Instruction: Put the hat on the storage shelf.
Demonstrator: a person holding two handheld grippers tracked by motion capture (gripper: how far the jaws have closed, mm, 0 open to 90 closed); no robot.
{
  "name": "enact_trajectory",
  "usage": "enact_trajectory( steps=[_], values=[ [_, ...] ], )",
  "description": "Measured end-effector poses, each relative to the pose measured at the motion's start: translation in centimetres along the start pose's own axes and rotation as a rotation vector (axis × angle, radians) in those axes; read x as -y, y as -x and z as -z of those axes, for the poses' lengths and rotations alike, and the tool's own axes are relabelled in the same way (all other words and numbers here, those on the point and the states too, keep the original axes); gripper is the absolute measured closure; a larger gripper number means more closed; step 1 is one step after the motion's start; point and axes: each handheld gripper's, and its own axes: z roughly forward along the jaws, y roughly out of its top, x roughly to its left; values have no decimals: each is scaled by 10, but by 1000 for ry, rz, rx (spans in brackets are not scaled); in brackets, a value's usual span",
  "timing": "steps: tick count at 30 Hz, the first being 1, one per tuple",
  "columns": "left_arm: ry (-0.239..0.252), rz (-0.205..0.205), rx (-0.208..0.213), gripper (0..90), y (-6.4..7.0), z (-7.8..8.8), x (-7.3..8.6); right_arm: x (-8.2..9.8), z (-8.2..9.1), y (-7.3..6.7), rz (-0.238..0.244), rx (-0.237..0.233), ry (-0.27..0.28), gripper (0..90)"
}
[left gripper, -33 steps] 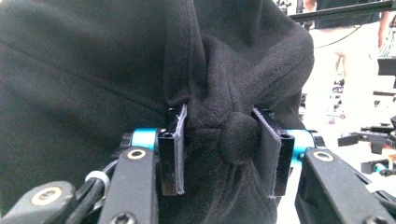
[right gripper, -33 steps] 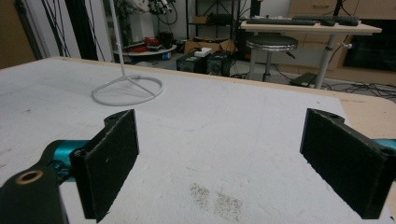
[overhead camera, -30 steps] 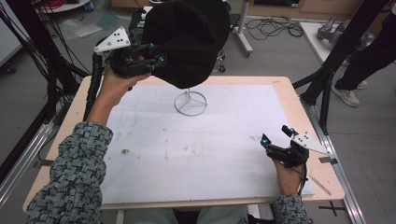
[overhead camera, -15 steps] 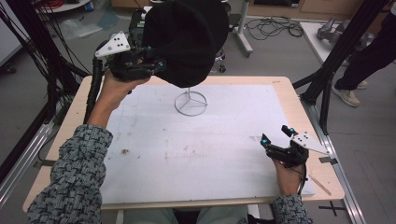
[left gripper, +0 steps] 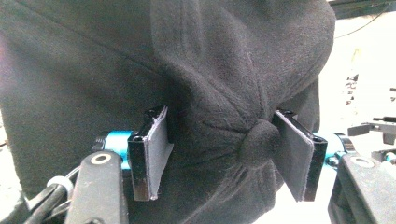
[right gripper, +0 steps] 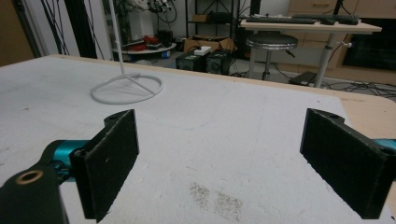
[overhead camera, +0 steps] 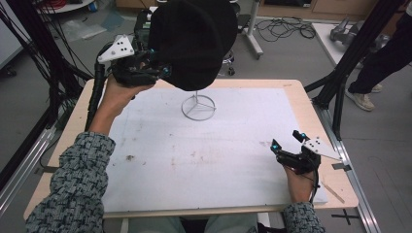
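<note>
Cap (overhead camera: 194, 41) above stand (overhead camera: 198, 107); stand on table (overhead camera: 301, 104).

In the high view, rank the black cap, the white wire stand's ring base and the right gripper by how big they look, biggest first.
1. black cap, though it is raised nearer the camera, which inflates it.
2. right gripper and ring base: too alike to rank.

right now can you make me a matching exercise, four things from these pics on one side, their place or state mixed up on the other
Things:
1. black cap
2. white wire stand
3. left tool
4. right tool

States:
A. open, low over the table's near right part
B. round base on the white mat
C. raised, clamped on fabric
D. held up above the stand

Pairs: 1-D, 2-B, 3-C, 4-A
</note>
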Motion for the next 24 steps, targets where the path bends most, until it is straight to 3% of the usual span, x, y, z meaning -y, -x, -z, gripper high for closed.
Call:
enact_trajectory(
  steps=[16,24],
  values=[
    [-13,-29,-25,319,6,7,0,0,0,0,-1,7,-4,106],
    [3,-22,-46,290,7,17,-1,0,-1,0,-4,2,-4,106]
  ],
)
